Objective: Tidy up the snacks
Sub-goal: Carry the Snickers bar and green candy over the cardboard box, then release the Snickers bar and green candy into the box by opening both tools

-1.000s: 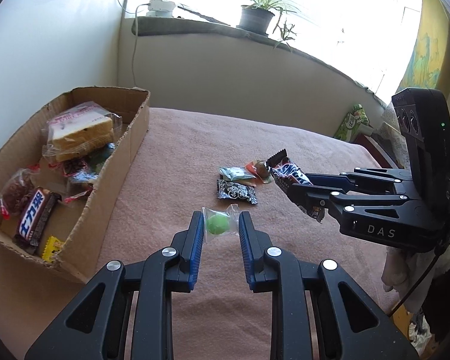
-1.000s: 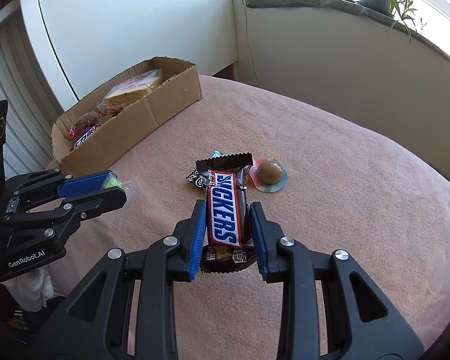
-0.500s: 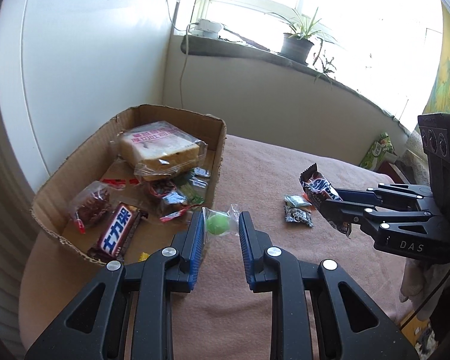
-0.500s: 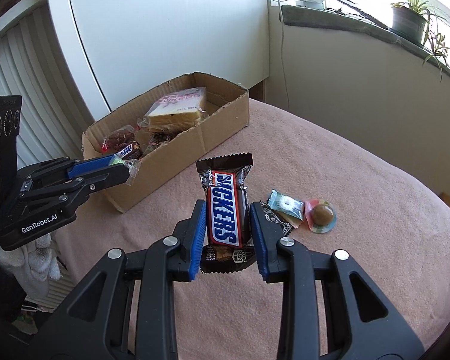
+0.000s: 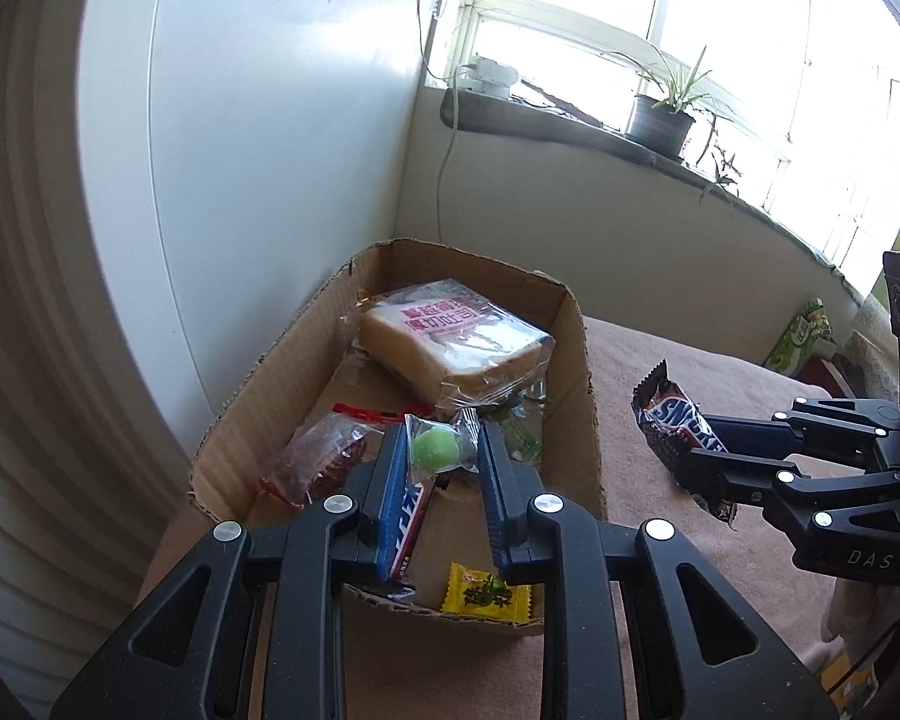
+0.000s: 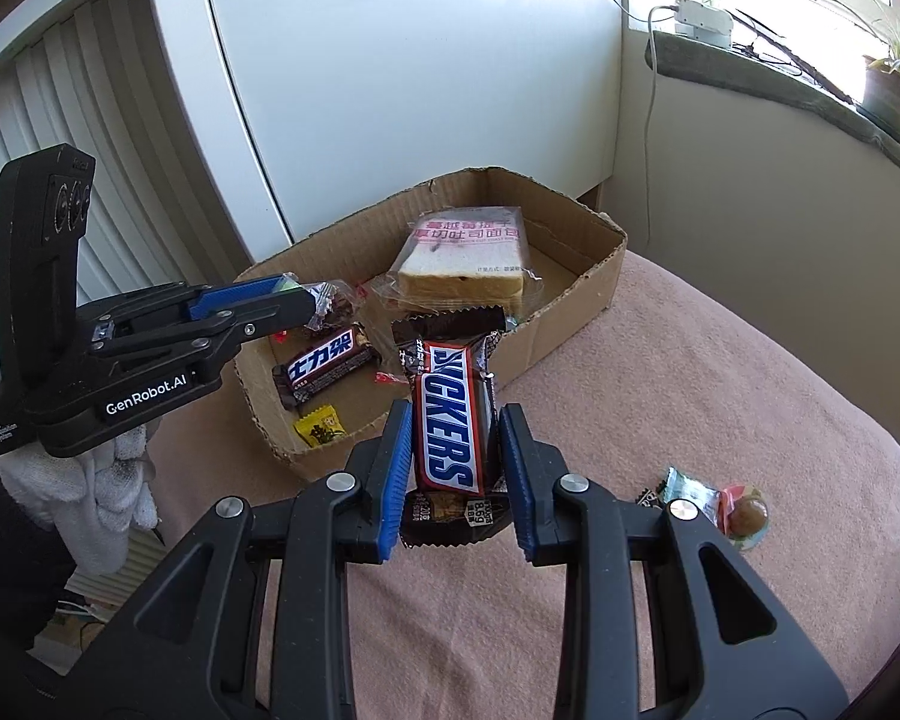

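Observation:
My left gripper (image 5: 441,450) is shut on a green candy (image 5: 433,450) in a clear wrapper and holds it above the open cardboard box (image 5: 579,360). It also shows in the right wrist view (image 6: 306,300) over the box (image 6: 576,306). My right gripper (image 6: 455,444) is shut on a Snickers bar (image 6: 450,426) and holds it above the pink table (image 6: 720,372), just right of the box; the bar also shows in the left wrist view (image 5: 672,420). The box holds wrapped bread (image 6: 465,264), a dark chocolate bar (image 6: 324,366), a yellow candy (image 6: 321,429) and a red-wrapped snack (image 5: 324,456).
Loose snacks lie on the table at the right: a teal packet (image 6: 690,489) and a brown round candy (image 6: 747,516). A white wall and a radiator stand behind the box. A window sill with a potted plant (image 5: 660,120) runs along the back.
Both grippers have moved left toward the box with their snacks. The left one has gone from the table's middle to above the box; the right one has come up beside it.

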The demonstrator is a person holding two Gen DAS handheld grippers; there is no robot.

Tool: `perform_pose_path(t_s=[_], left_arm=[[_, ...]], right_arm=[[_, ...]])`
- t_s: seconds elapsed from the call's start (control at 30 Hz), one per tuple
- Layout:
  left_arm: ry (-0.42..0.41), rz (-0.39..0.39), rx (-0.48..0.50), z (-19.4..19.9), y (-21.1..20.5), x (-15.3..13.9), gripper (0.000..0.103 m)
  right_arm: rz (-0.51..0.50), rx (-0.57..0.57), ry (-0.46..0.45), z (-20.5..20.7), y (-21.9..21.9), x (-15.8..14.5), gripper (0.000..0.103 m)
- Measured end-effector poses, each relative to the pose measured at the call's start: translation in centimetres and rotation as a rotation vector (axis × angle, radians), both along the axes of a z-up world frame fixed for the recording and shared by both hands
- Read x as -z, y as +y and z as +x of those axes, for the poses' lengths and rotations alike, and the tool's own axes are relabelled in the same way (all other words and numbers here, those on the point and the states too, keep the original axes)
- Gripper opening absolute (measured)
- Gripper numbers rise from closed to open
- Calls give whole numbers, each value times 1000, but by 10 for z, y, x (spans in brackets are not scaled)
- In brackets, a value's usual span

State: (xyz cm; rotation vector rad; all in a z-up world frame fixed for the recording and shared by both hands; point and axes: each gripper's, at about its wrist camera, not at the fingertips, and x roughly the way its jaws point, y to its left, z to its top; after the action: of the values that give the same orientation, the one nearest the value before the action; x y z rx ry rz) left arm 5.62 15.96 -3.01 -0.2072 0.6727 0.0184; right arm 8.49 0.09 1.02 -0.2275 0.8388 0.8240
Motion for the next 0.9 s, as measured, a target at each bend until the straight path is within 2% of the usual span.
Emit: perform_pose_path(t_s=[0.5,0.9], left_arm=[[6,-3,-33,11,28,5,22],[7,10,-53,10,34,3,23]], right_arm=[[-3,-49,18,16,54,5,30],[-13,-66,32,27,70,14,31]])
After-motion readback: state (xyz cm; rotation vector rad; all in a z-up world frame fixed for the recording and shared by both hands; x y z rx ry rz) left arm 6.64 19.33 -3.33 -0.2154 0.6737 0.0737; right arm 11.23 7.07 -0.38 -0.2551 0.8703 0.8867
